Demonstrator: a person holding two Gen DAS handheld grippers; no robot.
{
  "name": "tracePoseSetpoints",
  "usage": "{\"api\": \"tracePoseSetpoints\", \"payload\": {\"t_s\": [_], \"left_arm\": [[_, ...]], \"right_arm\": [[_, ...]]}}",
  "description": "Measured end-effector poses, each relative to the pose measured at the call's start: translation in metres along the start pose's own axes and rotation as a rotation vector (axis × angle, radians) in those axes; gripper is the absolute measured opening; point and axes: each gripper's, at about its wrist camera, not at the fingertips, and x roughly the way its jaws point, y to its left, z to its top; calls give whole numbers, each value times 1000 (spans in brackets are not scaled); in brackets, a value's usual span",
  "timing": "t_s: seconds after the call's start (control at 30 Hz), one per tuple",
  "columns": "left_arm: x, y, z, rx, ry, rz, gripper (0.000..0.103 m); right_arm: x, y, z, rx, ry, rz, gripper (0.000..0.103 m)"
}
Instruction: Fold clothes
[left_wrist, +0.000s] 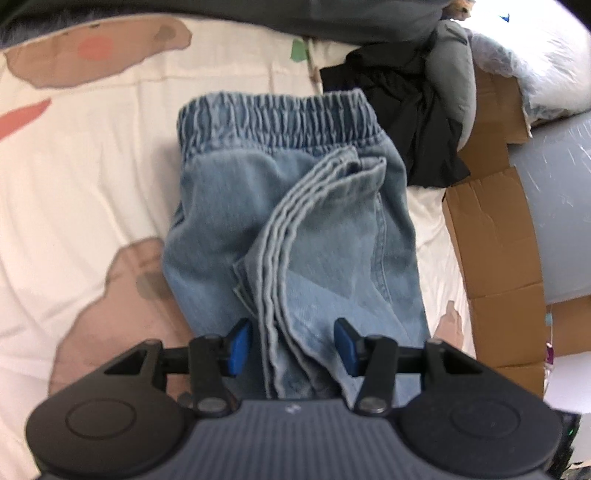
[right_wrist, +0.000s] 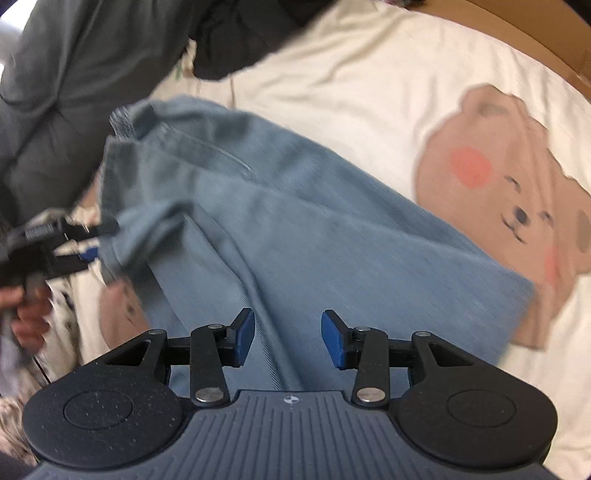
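Light blue jeans (left_wrist: 207, 221) lie folded on the bear-print bed sheet (left_wrist: 92, 166), elastic waistband (left_wrist: 277, 114) at the far end. The stacked leg hems (left_wrist: 291, 229) run back over the fold toward my left gripper (left_wrist: 293, 347). It is open, and the hem layers pass between its blue pads. In the right wrist view the same jeans (right_wrist: 314, 240) look blurred. My right gripper (right_wrist: 288, 339) hovers open low over them, with denim under the gap. The left gripper (right_wrist: 74, 243) shows at the left edge against a raised fabric edge, with a hand (right_wrist: 26, 314) on it.
A black garment (left_wrist: 417, 122) and a grey padded one (left_wrist: 454, 74) are piled just past the jeans on the right. Cardboard (left_wrist: 491, 240) lines the bed's right side, with a plastic bag (left_wrist: 535, 62) above it. Bare sheet (right_wrist: 332, 92) spreads to the left.
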Motion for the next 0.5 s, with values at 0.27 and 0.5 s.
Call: {"api": "tracePoseSetpoints", "payload": {"t_s": [0.27, 0.5], "left_arm": [[3, -7, -7, -28, 50, -18, 51], [6, -15, -6, -22, 79, 3, 27]], "right_arm": [[0, -15, -41, -4, 32, 47, 47], [19, 5, -70, -56, 21, 61, 47]]}}
